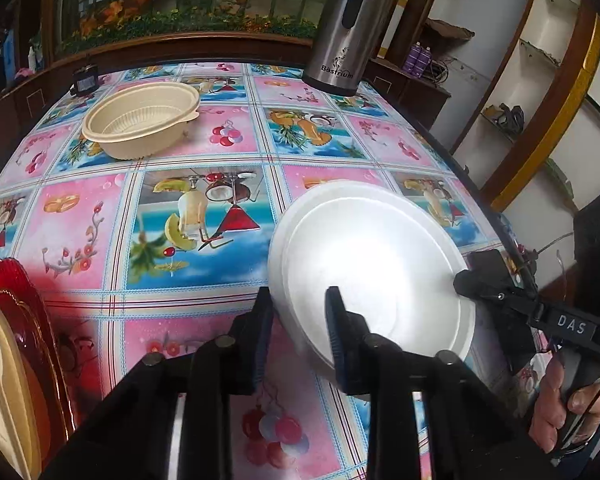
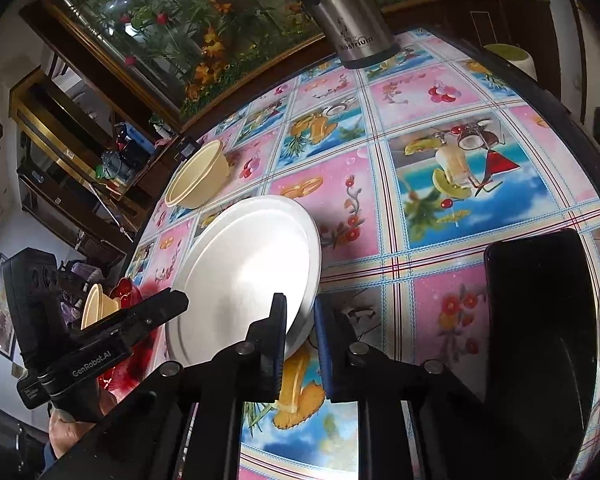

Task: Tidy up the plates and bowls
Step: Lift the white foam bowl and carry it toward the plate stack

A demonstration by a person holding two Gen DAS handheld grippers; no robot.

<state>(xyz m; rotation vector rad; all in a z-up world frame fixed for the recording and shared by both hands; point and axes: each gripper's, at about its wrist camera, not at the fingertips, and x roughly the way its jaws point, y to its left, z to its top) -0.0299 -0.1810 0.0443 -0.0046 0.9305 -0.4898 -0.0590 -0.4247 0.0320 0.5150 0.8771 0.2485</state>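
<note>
A white plate [image 1: 374, 268] is tilted above the table, held at two sides of its rim. My left gripper [image 1: 300, 312] has its fingers on either side of the plate's left rim. My right gripper [image 2: 300, 320] closes on the opposite rim; the plate also shows in the right wrist view [image 2: 244, 276]. A beige bowl [image 1: 140, 120] stands at the far left of the table and shows in the right wrist view [image 2: 198, 176]. A red dish [image 1: 20, 312] with a beige bowl [image 1: 0, 380] in it sits at the near left edge.
A steel thermos [image 1: 346, 28] stands at the table's far right. A black phone [image 2: 540, 328] lies on the patterned tablecloth [image 1: 204, 232] to the right of my right gripper. A small black object [image 1: 85, 79] sits at the far left edge. Wooden shelves flank the table.
</note>
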